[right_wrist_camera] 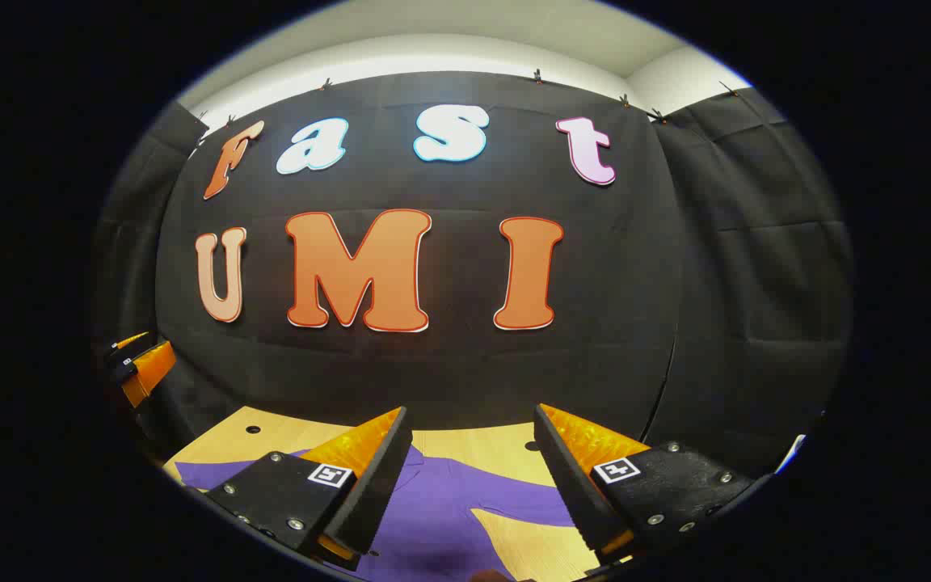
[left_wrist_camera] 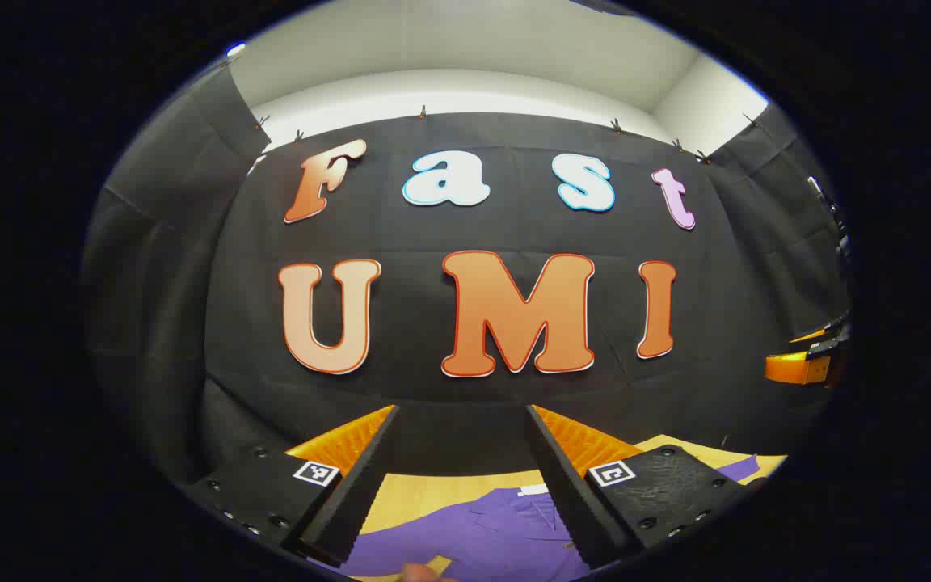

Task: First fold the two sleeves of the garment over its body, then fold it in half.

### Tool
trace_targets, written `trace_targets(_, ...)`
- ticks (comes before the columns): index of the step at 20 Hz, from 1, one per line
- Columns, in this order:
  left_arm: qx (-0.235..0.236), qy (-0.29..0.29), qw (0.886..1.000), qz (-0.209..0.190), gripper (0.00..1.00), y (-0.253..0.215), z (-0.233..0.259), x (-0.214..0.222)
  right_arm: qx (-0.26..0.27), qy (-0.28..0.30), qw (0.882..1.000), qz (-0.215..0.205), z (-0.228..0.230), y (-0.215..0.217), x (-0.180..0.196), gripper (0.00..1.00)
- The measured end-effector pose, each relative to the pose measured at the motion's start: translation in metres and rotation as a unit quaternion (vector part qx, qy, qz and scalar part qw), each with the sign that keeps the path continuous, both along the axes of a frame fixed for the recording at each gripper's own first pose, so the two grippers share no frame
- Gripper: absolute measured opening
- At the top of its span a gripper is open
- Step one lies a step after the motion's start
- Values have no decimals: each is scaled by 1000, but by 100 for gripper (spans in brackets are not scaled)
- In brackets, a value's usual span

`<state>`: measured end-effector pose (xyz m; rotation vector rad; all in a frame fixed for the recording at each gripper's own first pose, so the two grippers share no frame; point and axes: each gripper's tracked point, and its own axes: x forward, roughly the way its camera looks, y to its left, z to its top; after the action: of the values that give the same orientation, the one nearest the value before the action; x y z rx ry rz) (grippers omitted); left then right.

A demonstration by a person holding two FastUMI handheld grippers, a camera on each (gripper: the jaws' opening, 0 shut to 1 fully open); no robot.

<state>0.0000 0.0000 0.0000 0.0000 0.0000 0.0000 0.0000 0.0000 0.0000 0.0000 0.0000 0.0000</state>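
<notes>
A purple garment [left_wrist_camera: 482, 529] lies flat on the wooden table [left_wrist_camera: 425, 489], its collar with a white tag toward the far wall. My left gripper [left_wrist_camera: 461, 428] hovers above it, open, nothing between its fingers. In the right gripper view the same purple garment [right_wrist_camera: 449, 501] spreads across the table [right_wrist_camera: 465, 443], one sleeve running off to the right. My right gripper [right_wrist_camera: 472, 428] is held above it, open and empty. The other gripper [left_wrist_camera: 809, 360] shows at the right edge of the left gripper view, and the left one [right_wrist_camera: 138, 364] at the left edge of the right gripper view.
The black cloth wall [left_wrist_camera: 465, 388] stands close behind the table's far edge. Two small holes [right_wrist_camera: 252, 429] mark the tabletop near the wall. A fingertip [left_wrist_camera: 421, 572] shows at the very bottom of the left gripper view.
</notes>
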Motion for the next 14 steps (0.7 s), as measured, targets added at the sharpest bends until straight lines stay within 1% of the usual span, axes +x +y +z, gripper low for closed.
trace_targets(2,1,5,1000,12,95,-13,-4,4,1,1,1000,9,-3,-1,12,93)
trace_targets(7,23,12,1000,5,96,-42,-10,25,13,12,999,37,-13,3,43,93)
trace_targets(9,20,22,1000,-5,95,-57,-16,33,8,14,999,42,-16,5,53,93)
trace_targets(14,28,22,999,-7,95,-70,-17,42,0,21,998,62,-22,13,65,93)
